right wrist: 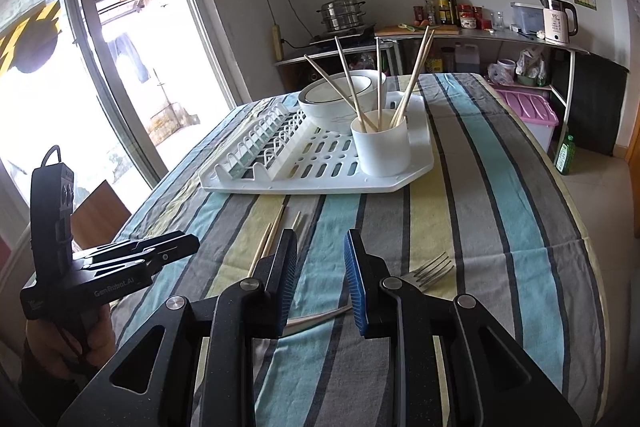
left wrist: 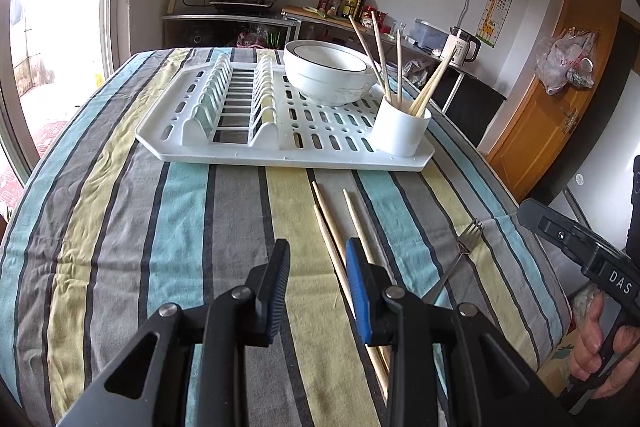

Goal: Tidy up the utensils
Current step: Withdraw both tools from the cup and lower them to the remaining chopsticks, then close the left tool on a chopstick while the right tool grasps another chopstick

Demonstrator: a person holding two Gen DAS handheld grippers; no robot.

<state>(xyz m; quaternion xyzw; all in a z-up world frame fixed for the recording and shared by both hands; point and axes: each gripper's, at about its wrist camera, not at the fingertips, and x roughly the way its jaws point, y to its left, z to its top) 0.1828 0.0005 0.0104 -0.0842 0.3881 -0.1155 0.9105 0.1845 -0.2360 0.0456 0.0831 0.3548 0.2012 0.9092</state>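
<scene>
Three wooden chopsticks (left wrist: 334,231) lie loose on the striped tablecloth in front of a white drying rack (left wrist: 280,147). A metal fork (left wrist: 464,251) lies to their right. A white utensil cup (left wrist: 400,127) on the rack's right corner holds several chopsticks. My left gripper (left wrist: 318,263) is open and empty, hovering just above the cloth with its right finger over the loose chopsticks. My right gripper (right wrist: 320,255) is open and empty above the fork (right wrist: 424,273), beside the chopsticks (right wrist: 268,243). The cup (right wrist: 382,145) and rack (right wrist: 304,183) stand beyond.
A white bowl (left wrist: 328,71) sits on the rack's far side. The rack's plate slots (left wrist: 228,99) are on its left. The table edge drops off at the right, toward a wooden door (left wrist: 560,99). A counter with kettle (right wrist: 558,19) and bottles runs along the back wall.
</scene>
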